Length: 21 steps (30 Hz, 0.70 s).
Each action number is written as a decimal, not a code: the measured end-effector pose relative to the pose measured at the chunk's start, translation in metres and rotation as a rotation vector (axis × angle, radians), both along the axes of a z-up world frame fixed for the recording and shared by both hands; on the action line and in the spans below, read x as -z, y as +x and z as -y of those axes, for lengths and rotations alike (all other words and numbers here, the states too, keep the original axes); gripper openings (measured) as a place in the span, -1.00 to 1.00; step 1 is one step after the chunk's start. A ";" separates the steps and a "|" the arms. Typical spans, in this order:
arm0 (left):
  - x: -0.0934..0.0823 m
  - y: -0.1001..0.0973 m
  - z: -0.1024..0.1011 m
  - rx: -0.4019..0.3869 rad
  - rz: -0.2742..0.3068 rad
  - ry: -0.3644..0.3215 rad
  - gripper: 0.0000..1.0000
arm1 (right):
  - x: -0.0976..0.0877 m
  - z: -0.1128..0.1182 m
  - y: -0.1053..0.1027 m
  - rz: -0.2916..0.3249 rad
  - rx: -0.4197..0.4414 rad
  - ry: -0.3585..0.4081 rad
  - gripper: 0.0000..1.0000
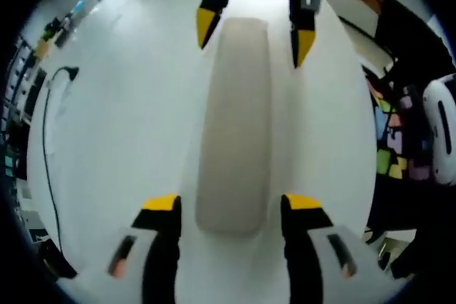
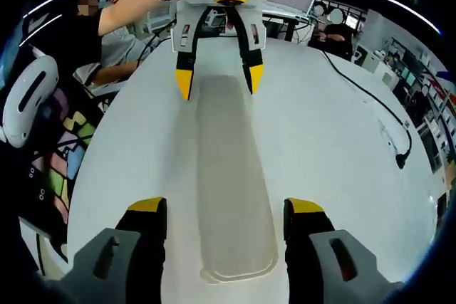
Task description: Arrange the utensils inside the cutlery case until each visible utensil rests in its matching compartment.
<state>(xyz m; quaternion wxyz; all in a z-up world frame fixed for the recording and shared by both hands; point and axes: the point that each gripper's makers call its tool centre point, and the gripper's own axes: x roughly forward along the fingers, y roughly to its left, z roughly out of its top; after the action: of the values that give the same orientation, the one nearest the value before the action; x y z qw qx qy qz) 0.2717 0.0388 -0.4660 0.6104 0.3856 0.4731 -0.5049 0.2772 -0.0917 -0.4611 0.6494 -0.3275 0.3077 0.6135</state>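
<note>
While the cutlery case [image 1: 234, 126] lies shut on the table [image 1: 121, 140], no utensil is in sight and the sorting looks hardly begun.

The long beige case, its translucent lid [image 2: 231, 197] closed over it, rests lengthwise near the middle of the white table, well in from its edges. The left gripper [image 1: 231, 211] straddles one end and the right gripper [image 2: 229, 211] the other, each with jaws spread wide on either side of the case and gripping nothing. By my reading, opening the case comes first; every utensil is still to be placed. A black cable [image 2: 370, 97] trails near the table's edge.
</note>
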 end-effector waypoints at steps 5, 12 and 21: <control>0.002 0.000 0.001 0.008 0.008 0.002 0.09 | 0.004 0.002 0.001 -0.011 0.005 -0.019 0.32; 0.005 0.003 0.000 -0.008 0.002 0.006 -0.06 | 0.008 0.004 0.000 -0.019 0.012 -0.031 0.25; 0.007 0.002 0.002 0.013 -0.010 0.032 -0.10 | 0.011 0.005 0.000 -0.025 0.037 -0.046 0.15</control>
<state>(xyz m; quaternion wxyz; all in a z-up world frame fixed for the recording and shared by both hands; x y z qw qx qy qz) 0.2735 0.0367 -0.4734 0.5984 0.3960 0.4816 -0.5031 0.2768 -0.0969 -0.4725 0.6490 -0.3290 0.3358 0.5981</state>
